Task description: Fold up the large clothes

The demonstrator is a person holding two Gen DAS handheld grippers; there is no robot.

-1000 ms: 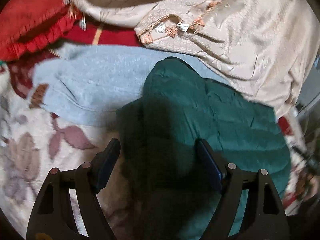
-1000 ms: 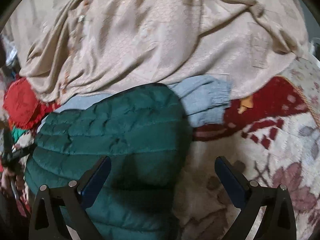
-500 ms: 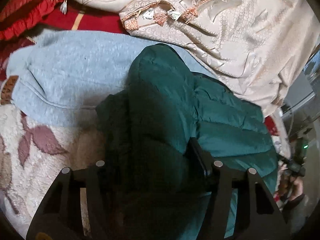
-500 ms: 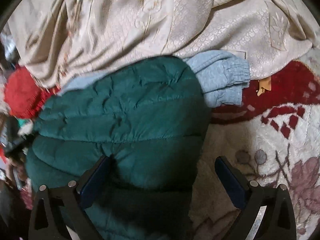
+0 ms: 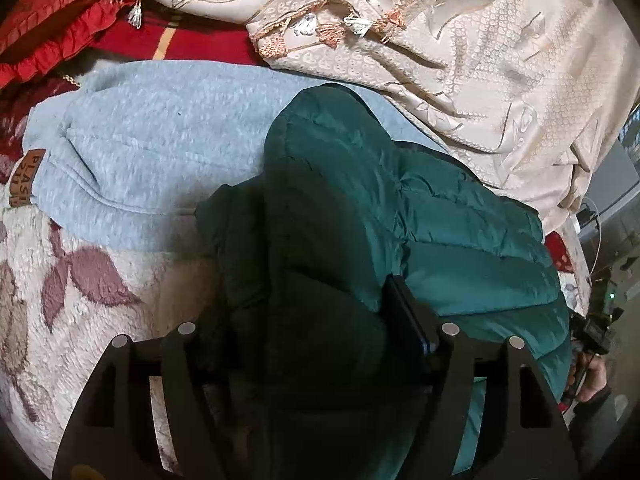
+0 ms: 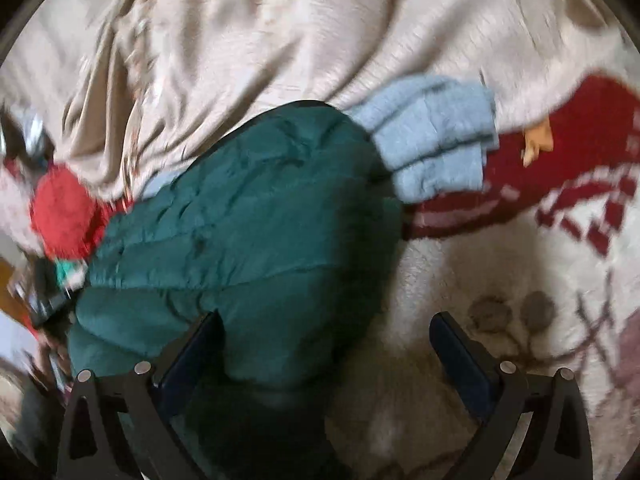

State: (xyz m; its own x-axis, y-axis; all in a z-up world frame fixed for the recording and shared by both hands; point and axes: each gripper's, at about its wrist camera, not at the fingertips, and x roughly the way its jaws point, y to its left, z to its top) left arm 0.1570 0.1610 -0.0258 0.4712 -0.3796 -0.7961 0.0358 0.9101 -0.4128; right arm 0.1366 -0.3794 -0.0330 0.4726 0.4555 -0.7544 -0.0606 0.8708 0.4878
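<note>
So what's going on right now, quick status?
Left gripper opening, green puffer jacket bunched between its pads. Right gripper open over jacket edge. Grey sweatshirt underneath, in the way.

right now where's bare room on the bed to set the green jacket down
Free: the floral blanket right of the green jacket, below the grey sweatshirt's cuff. A smaller patch lies left of the jacket, below the sweatshirt body. Crowded: the far side, under the beige cloth and red cushion.

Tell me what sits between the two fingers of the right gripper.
In the right wrist view, the right gripper straddles the edge of the green puffer jacket on its left side, with bare floral blanket filling the rest up to the right finger.
</note>
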